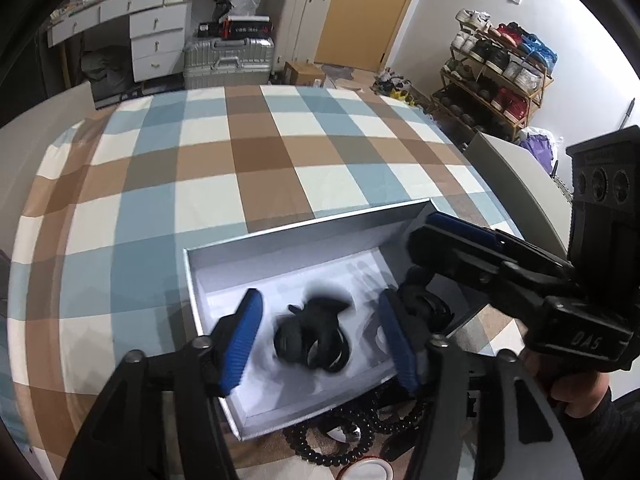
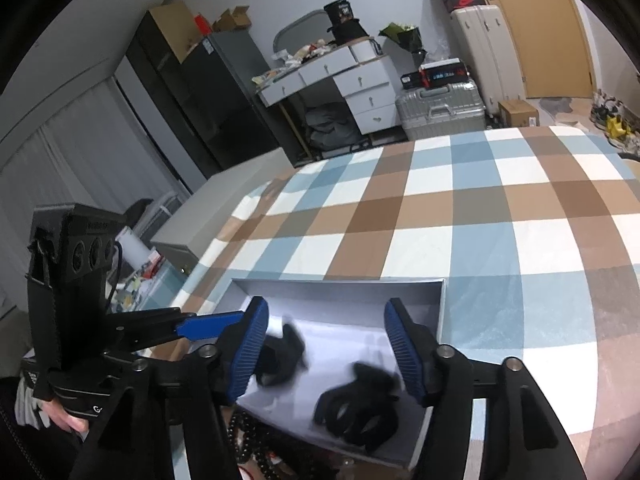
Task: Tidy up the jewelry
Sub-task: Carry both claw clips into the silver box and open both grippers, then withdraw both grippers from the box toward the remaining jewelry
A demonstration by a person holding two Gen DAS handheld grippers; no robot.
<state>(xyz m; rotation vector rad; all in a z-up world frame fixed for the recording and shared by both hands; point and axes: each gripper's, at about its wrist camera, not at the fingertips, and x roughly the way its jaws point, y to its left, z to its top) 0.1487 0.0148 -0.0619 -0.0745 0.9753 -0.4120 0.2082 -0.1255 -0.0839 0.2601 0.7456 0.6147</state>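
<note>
left gripper (image 1: 320,336): wide, empty, over box (image 1: 224,256)
right gripper (image 2: 326,350): wide, empty
next: bead strand (image 1: 340,432) at box's near edge; I pinch low, lift slowly

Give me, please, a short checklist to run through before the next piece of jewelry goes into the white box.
1. Left claw open, nothing held: ok.
2. Right claw open, nothing held: ok.
3. White box open, room inside: ok.
4. Black items lie inside the box: ok, though blurred.
5. Bead strand outside the box, at its near edge: not ok.
6. Claws clear of each other: cannot tell.
</note>
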